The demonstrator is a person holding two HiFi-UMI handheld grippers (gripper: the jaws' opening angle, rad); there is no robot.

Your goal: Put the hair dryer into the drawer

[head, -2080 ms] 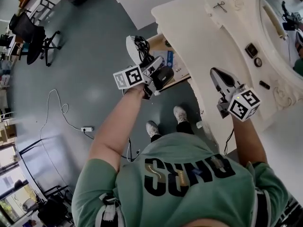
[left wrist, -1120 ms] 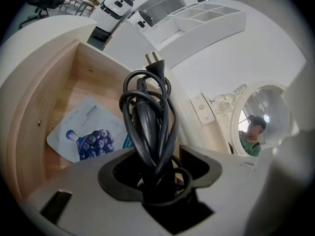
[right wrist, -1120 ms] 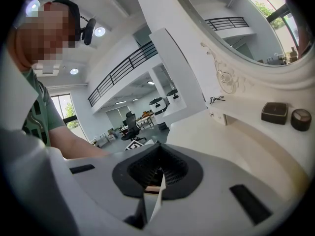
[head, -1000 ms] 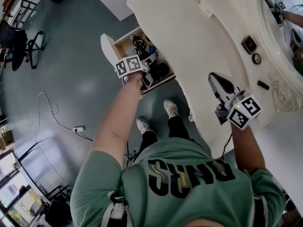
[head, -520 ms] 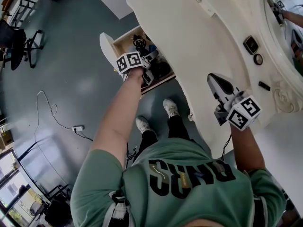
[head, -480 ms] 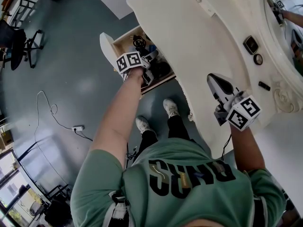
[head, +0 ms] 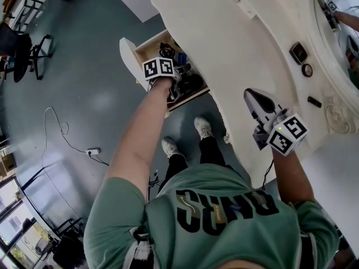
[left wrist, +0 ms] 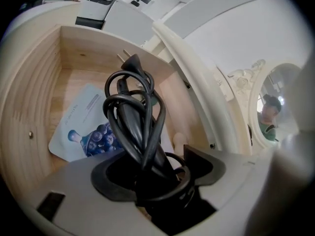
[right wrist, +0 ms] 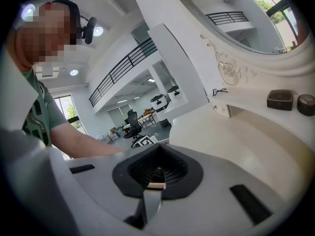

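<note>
Pulled out from the edge of the white bench (head: 224, 49), the wooden drawer (left wrist: 29, 107) holds the hair dryer (left wrist: 135, 127) and its coiled cord, lying over a blue packet (left wrist: 83, 132). The left claw (left wrist: 147, 176) is opening around the dryer, so this looks like the release. Next it should lift clear without snagging the cord. The right claw (head: 248, 94), closed and empty, hovers over the bench.

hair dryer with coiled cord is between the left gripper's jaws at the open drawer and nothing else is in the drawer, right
No: the drawer isn't otherwise empty. The left gripper view shows a packet with a blueberry print lying on its floor. The hair dryer, cord coiled, is indeed between the opening jaws of the left gripper at the open drawer.
</note>
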